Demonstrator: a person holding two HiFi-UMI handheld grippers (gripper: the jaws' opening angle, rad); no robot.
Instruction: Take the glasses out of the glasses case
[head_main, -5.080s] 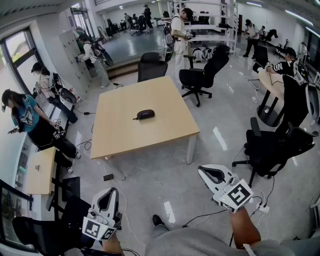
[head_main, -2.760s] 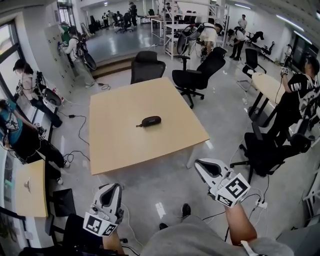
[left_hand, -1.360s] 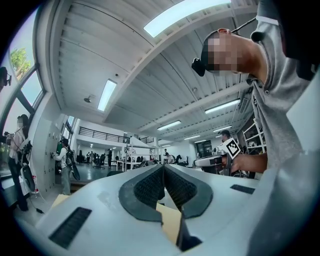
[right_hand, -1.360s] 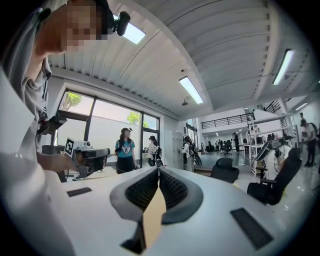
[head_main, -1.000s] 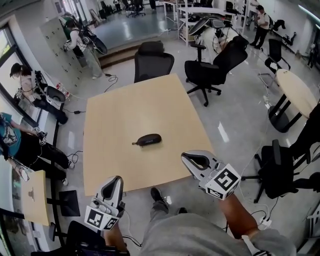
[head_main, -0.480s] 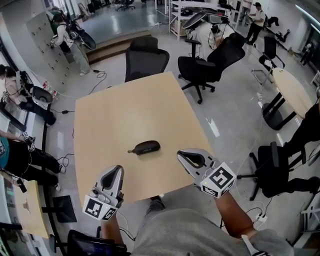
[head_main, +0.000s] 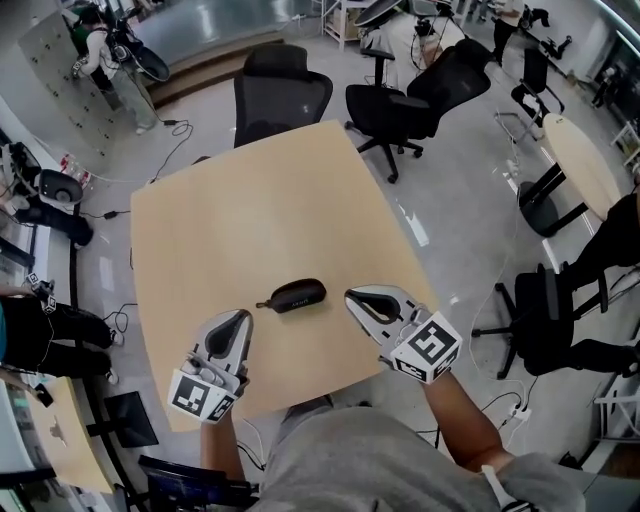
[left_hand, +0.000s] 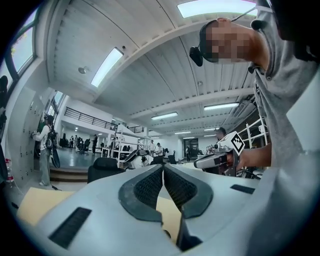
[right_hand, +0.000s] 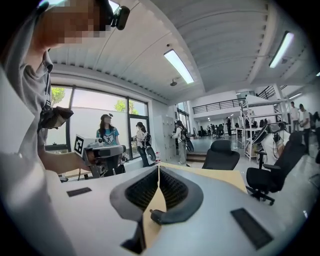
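Left tool (head_main: 237, 318): jaws pressed together, nothing between them, confirmed in its own view (left_hand: 163, 167). It sits over the near edge of the table (head_main: 250, 200), pointing away from the person. Right tool (head_main: 353, 297): jaws also together at the tips, nothing gripped (right_hand: 158, 170). It is over the table's near right part, angled toward the middle.

Case (head_main: 295, 295): dark, closed, lying flat on the table between the two tools, nearer the right one. Neither tool touches it. A short tab or strap sticks out at its left end.

Two black chairs (head_main: 280, 95) stand past the far side of the table. Other people are at the room's edges.
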